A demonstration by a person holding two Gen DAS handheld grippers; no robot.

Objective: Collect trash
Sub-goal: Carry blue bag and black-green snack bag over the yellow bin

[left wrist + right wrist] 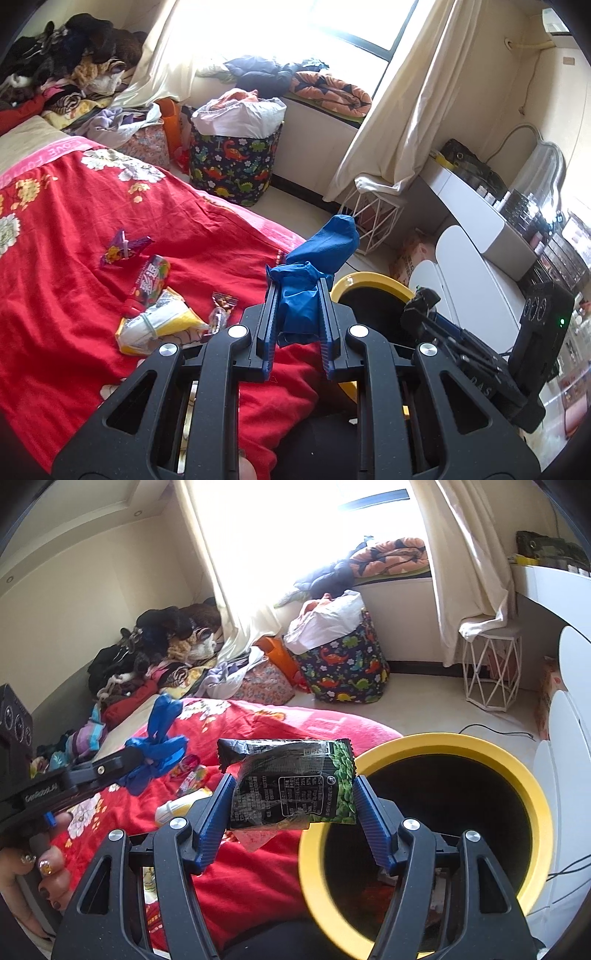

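**Both grippers hold trash beside the yellow bin**

The left gripper point(298, 291) points forward and downward over the edge of the bed, its blue pads nearly together and clamped on a crumpled blue glove point(314, 273) whose loose end sticks up beyond the tips. In the right wrist view the same gripper point(122, 764) comes in from the left, with the glove point(159, 746) bunched at its tip and a hand point(33, 871) with painted nails gripping its handle

The right gripper point(293, 794) also tilts downward, its pads standing fairly wide and pressed against the two side edges of a dark snack wrapper point(291, 782) printed with green peas. The wrapper hangs between the bed and the near rim of the bin point(491, 760), a round yellow-rimmed can with a dark inside that stands on the floor just beside the bed; some scraps lie at its bottom

The bed is covered by a red flowered blanket point(66, 266). More trash lies on it: a purple wrapper point(123, 249), a colourful candy packet point(151, 282), a yellow and white packet point(155, 325) and a small clear wrapper point(221, 310)

Beyond the bed, a dinosaur-print basket point(236, 166) stuffed with bags stands under a bright window with cream curtains. Piled clothes point(66, 62) fill the far corner, and a white wire stand point(373, 221) and a white desk point(476, 206) sit to the right
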